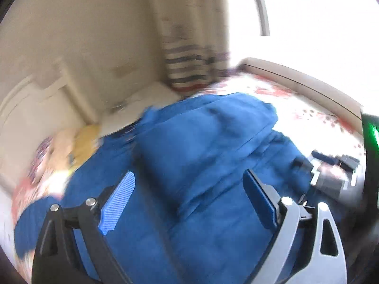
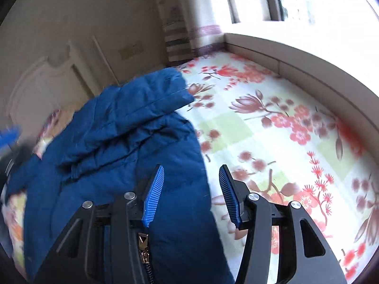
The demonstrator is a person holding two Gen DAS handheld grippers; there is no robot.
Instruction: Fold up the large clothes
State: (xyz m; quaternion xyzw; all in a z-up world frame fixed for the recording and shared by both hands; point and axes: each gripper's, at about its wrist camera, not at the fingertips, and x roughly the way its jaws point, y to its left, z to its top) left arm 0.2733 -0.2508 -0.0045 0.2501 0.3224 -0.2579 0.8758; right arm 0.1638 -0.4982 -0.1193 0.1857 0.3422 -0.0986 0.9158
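Note:
A large blue padded jacket (image 1: 203, 137) lies bunched and partly folded over itself on a flowered bed sheet (image 1: 315, 111). In the left wrist view my left gripper (image 1: 189, 177) is open above the jacket, holding nothing; the view is blurred. The right gripper's body (image 1: 336, 177) shows at the jacket's right edge. In the right wrist view the jacket (image 2: 123, 132) fills the left half, with a zipper (image 2: 144, 250) at the bottom. My right gripper (image 2: 191, 172) is open and empty over the jacket's right edge, above the sheet (image 2: 272, 127).
A beige ledge (image 2: 308, 66) under a bright window borders the bed at right. A striped curtain (image 2: 177, 42) hangs at the back corner. A cream headboard and wall (image 2: 47, 75) stand at the left. Pillows (image 1: 64, 151) lie left of the jacket.

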